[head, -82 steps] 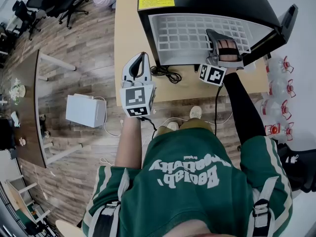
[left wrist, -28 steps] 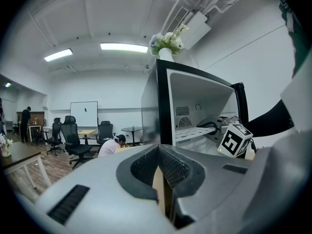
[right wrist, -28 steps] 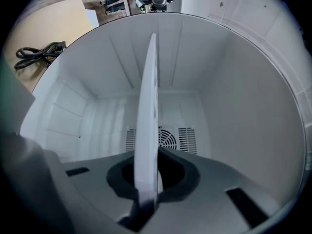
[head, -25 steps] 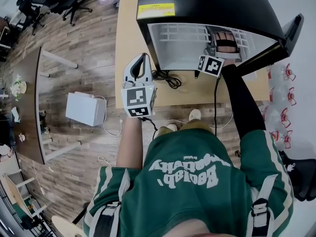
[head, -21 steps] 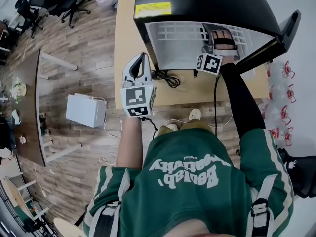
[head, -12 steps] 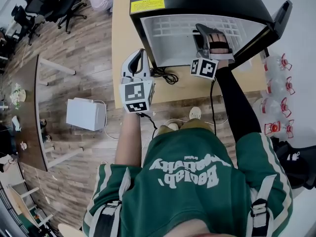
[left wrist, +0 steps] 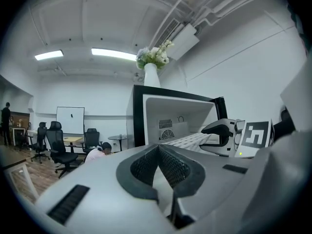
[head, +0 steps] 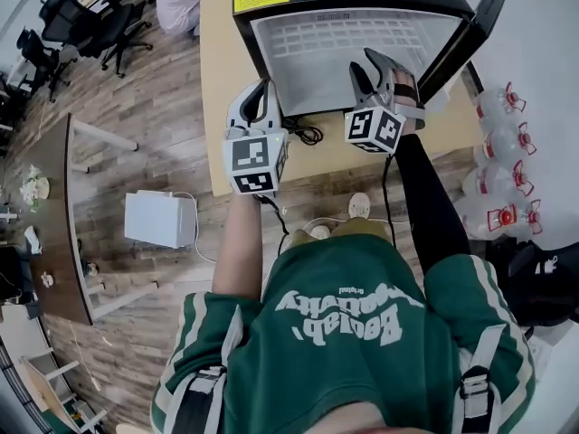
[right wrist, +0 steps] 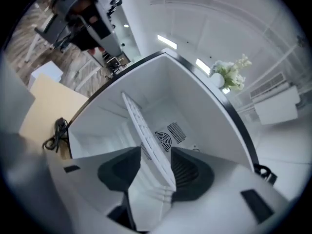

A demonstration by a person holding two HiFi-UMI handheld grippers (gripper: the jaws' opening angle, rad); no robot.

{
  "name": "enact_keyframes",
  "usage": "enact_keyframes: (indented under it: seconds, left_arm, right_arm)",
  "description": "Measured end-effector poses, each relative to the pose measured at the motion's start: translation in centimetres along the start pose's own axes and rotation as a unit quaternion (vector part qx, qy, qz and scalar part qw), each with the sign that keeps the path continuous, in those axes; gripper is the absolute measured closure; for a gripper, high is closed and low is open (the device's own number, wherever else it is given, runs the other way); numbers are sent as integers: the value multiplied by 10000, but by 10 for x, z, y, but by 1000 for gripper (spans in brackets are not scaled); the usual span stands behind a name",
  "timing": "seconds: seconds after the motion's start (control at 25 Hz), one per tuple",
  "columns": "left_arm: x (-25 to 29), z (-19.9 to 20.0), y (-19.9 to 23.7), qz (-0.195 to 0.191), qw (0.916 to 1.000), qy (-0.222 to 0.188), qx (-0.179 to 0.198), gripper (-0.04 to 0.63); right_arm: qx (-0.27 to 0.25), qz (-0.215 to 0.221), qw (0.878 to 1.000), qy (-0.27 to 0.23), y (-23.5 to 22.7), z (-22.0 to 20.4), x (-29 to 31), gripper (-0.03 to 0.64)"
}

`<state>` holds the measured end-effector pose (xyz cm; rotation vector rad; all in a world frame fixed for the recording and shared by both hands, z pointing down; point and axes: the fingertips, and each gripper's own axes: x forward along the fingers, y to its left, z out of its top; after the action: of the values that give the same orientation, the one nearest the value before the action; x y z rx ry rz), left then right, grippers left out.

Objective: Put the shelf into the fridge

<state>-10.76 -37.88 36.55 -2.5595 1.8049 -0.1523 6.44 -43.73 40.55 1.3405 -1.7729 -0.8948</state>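
Shelf (right wrist: 141,121) lay inside the fridge (right wrist: 204,106) ahead of my right claw (right wrist: 155,156), its front edge between the jaws — they had just been opening, not pinching it. My left claw (left wrist: 158,150) was closed, empty — fridge to its right.

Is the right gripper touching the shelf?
Cannot tell. Right gripper view: the right gripper, jaws just opening, straddles the shelf edge; gap on one side, overlap on the other.

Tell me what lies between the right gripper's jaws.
The shelf's front edge, shown in the right gripper view; the right gripper's jaws have just been opening.
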Motion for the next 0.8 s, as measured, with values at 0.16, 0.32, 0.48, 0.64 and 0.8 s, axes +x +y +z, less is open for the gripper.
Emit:
enact_keyframes:
  seconds: [0.16,0.32,0.48,0.64,0.8]
  left_arm:
    - [-9,6,-11,-133,9999,-74,-17,595]
    - [-16,12,-20,-268,9995,-158,-73,595]
    - [-20,19,-30,-375,9990,-249,-37,595]
    - [-23,27,-44,-494,9983,-319,57,595]
    - [-24,37,-58,-606,9972,-425,95,595]
  right_arm:
    - [1259,95,9920,-39,-11,2,-27,386]
    - [2439,190,9693,-252,-24,10,-52,350]
    - [3518,292,9345,-454,-36,13,-76,325]
    - [4079,199,9106,-637,-46,11,-96,298]
    - [4369,125,8968,-688,-49,4,-114,284]
